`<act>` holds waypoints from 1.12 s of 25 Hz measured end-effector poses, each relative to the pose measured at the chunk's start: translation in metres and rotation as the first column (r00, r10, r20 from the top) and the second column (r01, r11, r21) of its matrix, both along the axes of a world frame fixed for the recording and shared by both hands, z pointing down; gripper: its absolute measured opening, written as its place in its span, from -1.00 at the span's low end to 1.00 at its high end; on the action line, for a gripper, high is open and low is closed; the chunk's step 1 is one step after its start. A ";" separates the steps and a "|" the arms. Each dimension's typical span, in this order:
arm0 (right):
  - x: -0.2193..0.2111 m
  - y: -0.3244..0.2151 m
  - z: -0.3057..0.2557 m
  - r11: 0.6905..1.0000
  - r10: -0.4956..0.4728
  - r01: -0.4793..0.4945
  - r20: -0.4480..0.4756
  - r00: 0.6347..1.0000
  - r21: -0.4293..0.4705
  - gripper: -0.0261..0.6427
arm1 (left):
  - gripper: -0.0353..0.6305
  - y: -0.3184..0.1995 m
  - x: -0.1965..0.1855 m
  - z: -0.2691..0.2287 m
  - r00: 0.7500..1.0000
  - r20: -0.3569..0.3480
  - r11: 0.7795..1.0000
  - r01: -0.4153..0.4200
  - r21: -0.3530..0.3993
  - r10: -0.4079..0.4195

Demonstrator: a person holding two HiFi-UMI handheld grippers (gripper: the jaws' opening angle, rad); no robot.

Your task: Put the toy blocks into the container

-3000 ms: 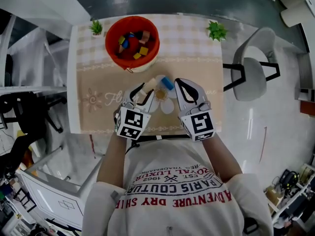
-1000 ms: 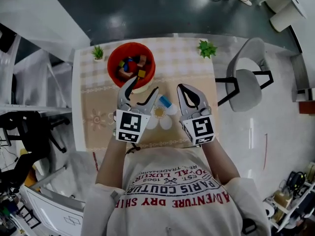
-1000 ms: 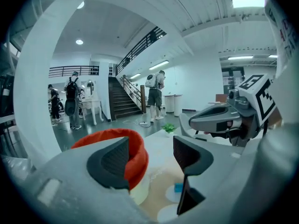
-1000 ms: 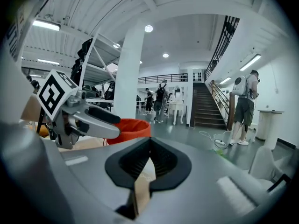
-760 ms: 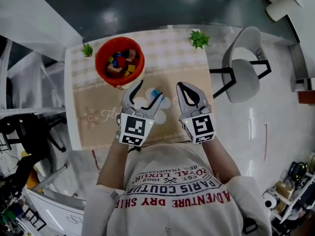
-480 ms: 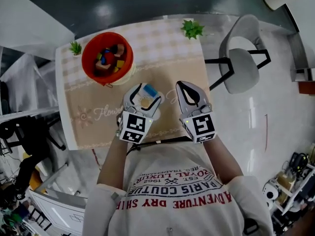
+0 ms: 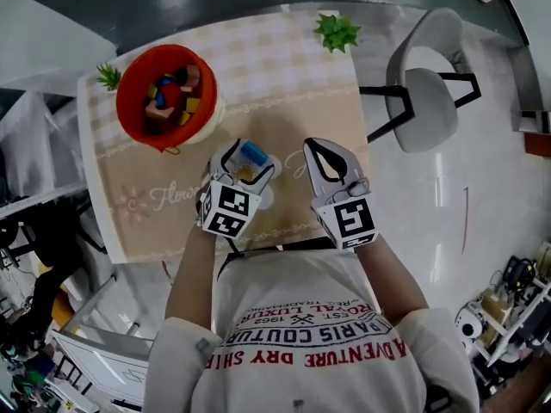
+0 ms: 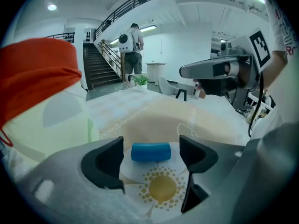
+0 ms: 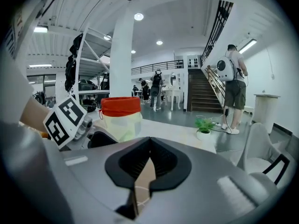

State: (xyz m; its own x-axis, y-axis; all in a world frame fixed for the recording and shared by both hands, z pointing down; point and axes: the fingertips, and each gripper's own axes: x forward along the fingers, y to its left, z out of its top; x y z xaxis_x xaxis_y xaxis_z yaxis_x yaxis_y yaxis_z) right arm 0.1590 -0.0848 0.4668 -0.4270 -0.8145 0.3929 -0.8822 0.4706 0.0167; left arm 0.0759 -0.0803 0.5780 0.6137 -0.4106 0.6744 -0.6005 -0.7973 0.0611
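A blue cylinder block lies on its side on the flower print of the tablecloth. My left gripper straddles it. The jaws are opening and the pads stand clear of the block on both sides. The orange-red container stands at the table's far left and holds several coloured blocks. My right gripper hovers beside the left one, shut and empty.
Two small potted plants stand at the table's far corners. A grey chair is to the right of the table. A person with a backpack stands by the stairs in the background.
The left gripper came back from the container, open, and lowered around the blue block. The right gripper has hardly moved. The view has shifted, so the table sits further left.
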 end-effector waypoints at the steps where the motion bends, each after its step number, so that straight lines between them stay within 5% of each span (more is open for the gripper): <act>1: 0.000 -0.001 0.003 1.000 -0.001 0.001 0.000 1.000 -0.004 -0.92 | 0.27 0.000 0.001 0.006 1.000 0.008 1.000 -0.004 -0.011 0.004; 8: 0.001 -0.004 0.012 1.000 -0.008 0.008 -0.004 1.000 -0.017 -0.92 | 0.26 -0.006 -0.001 0.033 0.999 0.035 0.998 -0.005 -0.057 0.007; 15: 0.002 -0.009 0.009 1.000 -0.006 0.006 -0.020 1.000 -0.010 -0.92 | 0.04 -0.005 0.001 0.031 0.999 0.026 0.998 -0.047 -0.044 0.048; 28: -0.015 -0.012 -0.020 0.999 -0.016 0.017 -0.010 1.000 0.038 -0.92 | 0.05 -0.014 -0.020 -0.054 0.992 -0.113 0.991 0.067 0.114 -0.054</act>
